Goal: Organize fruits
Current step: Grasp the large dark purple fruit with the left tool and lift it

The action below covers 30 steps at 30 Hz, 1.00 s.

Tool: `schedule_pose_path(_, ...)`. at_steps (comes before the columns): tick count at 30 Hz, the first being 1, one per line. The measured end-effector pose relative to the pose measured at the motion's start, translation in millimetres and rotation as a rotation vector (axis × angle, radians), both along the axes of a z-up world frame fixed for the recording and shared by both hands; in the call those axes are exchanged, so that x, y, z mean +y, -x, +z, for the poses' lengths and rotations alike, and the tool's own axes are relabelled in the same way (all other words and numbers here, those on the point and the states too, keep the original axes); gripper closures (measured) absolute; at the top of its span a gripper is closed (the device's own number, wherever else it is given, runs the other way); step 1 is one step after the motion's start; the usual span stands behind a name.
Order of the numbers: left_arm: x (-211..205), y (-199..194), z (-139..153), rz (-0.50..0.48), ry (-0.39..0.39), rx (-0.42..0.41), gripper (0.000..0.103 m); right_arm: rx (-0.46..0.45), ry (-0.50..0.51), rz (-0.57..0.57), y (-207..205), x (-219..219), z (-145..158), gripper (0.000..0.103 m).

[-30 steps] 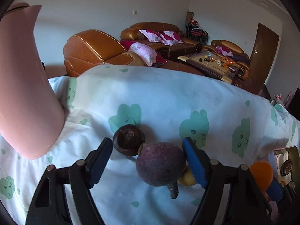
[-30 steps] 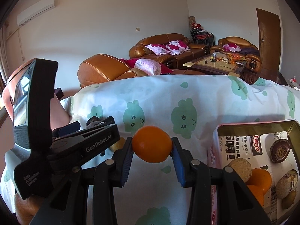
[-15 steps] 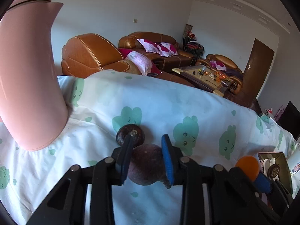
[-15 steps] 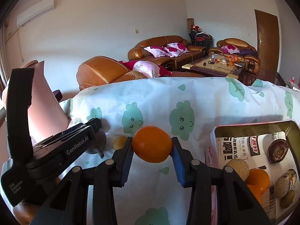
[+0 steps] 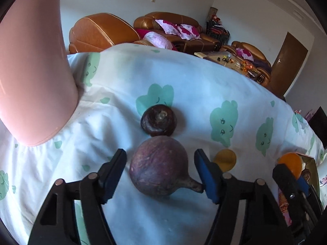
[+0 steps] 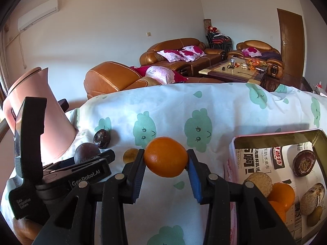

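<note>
Showing only rightward: fruit box (image 6: 276, 140)

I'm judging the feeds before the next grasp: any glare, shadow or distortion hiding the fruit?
Left wrist view: the purple fruit is sharp and evenly lit, the pink jug bulges from fisheye. Right wrist view: the orange is clear and the tin is sunlit but readable.

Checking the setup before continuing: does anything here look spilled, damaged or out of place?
Nothing is spilled or broken. Three fruits lie loose on the cloth outside the box: a mangosteen, a dark fruit and a yellow fruit. The pink jug stands beside them.
</note>
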<state>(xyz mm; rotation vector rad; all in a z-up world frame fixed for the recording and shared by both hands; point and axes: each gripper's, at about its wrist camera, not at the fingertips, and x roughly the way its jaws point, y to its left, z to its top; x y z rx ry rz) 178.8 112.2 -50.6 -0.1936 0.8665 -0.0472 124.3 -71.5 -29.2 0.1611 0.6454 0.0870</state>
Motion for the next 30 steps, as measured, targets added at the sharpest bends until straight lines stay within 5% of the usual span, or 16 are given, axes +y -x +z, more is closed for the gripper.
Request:
schedule_pose_path(6, 5, 3, -2, 0.006, 0.028, -0.009, 0.045, -0.003, 0.008, 0.003, -1, 2, 0, 0.061)
schedule_pose_path(11, 5, 24, 11, 0.087, -0.049, -0.108, 0.048, -0.022, -0.005, 0.006, 1, 2, 1, 0.061)
schedule_pose_path(13, -1, 34, 20, 0.104, -0.086, -0.165, 0.078, -0.043, -0.009, 0.015, 4, 3, 3, 0.061)
schedule_pose_path(17, -12, 54, 30, 0.097, -0.146, -0.253, 0.08, -0.106, -0.024, 0.057, 13, 7, 10, 0.061)
schedule_pose_path(21, 3, 60, 32, 0.094, -0.1, -0.231, 0.076, -0.128, -0.005, 0.067, 17, 14, 11, 0.061)
schedule_pose_path(23, 21, 59, 34, 0.115, -0.051, -0.209, 0.064, -0.127, 0.005, 0.06, 21, 14, 11, 0.061)
schedule_pose_path(25, 44, 59, 38, 0.161, -0.004, -0.205, 0.032, -0.133, 0.015, 0.05, 25, 12, 12, 0.061)
schedule_pose_path(30, 79, 59, 44, 0.203, 0.091, -0.203, 0.03, -0.125, 0.017, 0.052, 26, 11, 11, 0.061)
